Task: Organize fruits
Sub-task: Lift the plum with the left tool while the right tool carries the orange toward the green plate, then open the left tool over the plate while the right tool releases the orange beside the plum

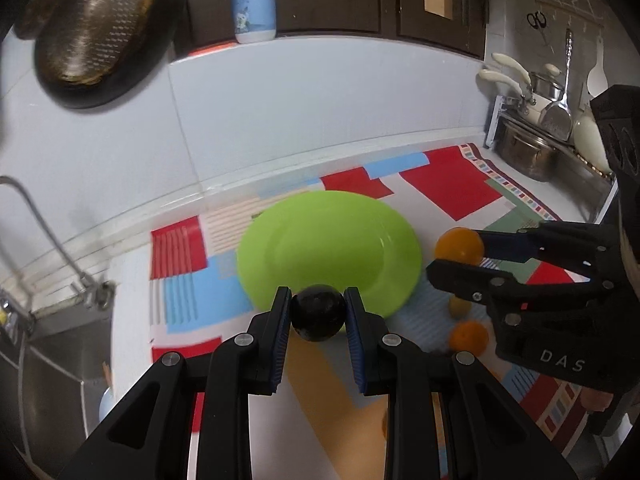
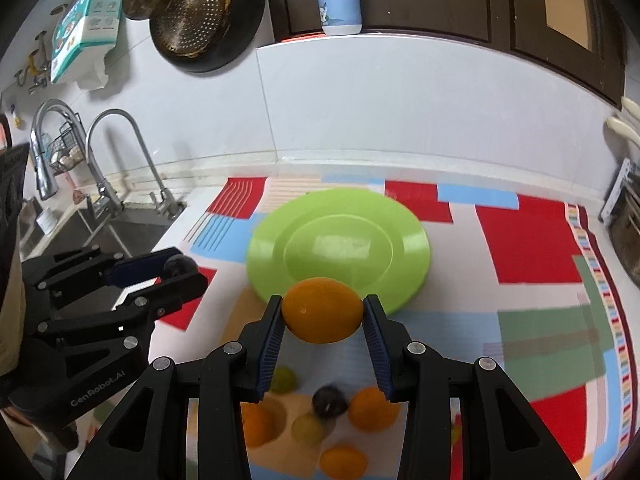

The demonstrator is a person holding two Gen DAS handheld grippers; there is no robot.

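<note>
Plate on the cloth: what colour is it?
Plain lime green plate, clearest in the right wrist view.

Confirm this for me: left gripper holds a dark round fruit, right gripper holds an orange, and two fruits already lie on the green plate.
One part is wrong: the green plate has no fruit on it yet, as the right wrist view shows. The rest stands: the left gripper is shut on the dark round fruit, and the right gripper is shut on the orange.
</note>
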